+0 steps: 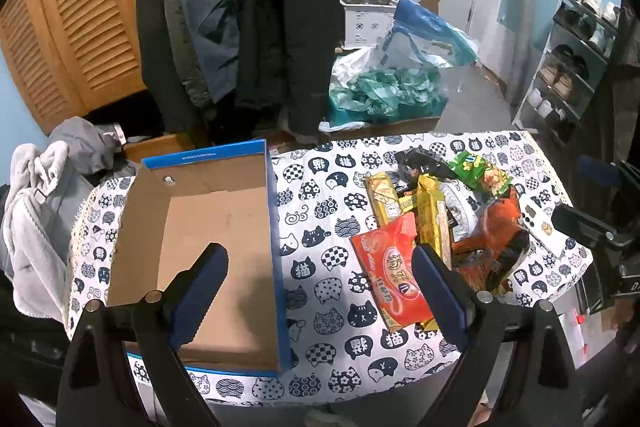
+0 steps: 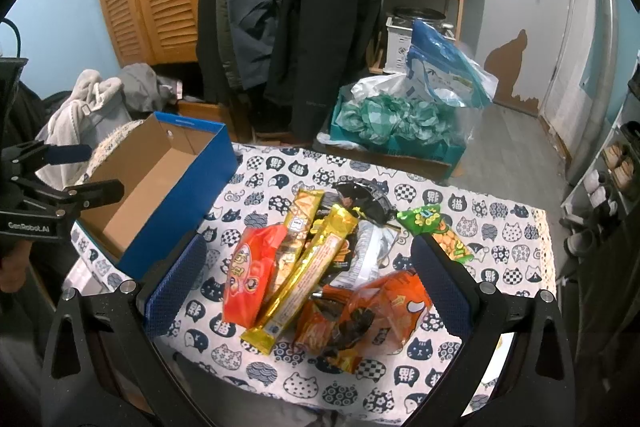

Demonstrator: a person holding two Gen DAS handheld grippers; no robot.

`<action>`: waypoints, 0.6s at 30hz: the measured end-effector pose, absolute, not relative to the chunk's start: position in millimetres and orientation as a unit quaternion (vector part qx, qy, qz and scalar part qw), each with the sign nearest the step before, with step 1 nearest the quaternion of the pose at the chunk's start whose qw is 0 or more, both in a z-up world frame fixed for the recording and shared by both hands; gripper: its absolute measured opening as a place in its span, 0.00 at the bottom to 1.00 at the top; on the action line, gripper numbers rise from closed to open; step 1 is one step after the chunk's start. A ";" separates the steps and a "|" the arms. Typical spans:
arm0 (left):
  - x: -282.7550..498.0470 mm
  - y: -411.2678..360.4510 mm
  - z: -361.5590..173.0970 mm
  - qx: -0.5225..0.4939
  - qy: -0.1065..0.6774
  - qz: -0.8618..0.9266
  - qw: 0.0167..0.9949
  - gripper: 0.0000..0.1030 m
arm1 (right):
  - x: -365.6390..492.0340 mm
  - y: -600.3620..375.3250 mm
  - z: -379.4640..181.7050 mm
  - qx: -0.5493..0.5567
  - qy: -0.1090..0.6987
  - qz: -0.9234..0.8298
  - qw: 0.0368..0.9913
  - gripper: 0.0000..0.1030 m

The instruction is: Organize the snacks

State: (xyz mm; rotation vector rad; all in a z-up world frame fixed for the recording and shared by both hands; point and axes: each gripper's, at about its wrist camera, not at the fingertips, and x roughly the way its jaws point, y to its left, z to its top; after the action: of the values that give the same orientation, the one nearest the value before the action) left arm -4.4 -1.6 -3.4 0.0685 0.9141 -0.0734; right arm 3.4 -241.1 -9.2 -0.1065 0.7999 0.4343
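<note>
I hold my left gripper (image 1: pixel 320 275) over the cat-print tablecloth (image 1: pixel 320 195), jaws wide apart, between the empty blue box (image 1: pixel 208 227) and the snack pile (image 1: pixel 440 219). My right gripper (image 2: pixel 308 271) hangs open-jawed above those snacks, holding nothing.
</note>
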 end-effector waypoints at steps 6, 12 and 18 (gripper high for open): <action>-4.8 -2.6 -3.6 0.035 0.441 -0.035 0.896 0.91 | 3.9 -241.0 -8.2 -0.051 0.387 0.211 0.896 0.97; -5.5 -2.9 -4.0 0.034 0.441 -0.034 0.896 0.91 | 3.7 -240.9 -8.8 -0.050 0.388 0.211 0.896 0.97; -6.2 -3.7 -3.6 0.036 0.442 -0.032 0.896 0.91 | 4.3 -238.4 -7.8 -0.047 0.388 0.212 0.896 0.97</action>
State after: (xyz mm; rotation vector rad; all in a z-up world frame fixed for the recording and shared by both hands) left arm -6.2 -3.7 -3.6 0.0740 0.9167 -0.0665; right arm 4.3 -238.4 -7.8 -0.0977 0.8041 0.4384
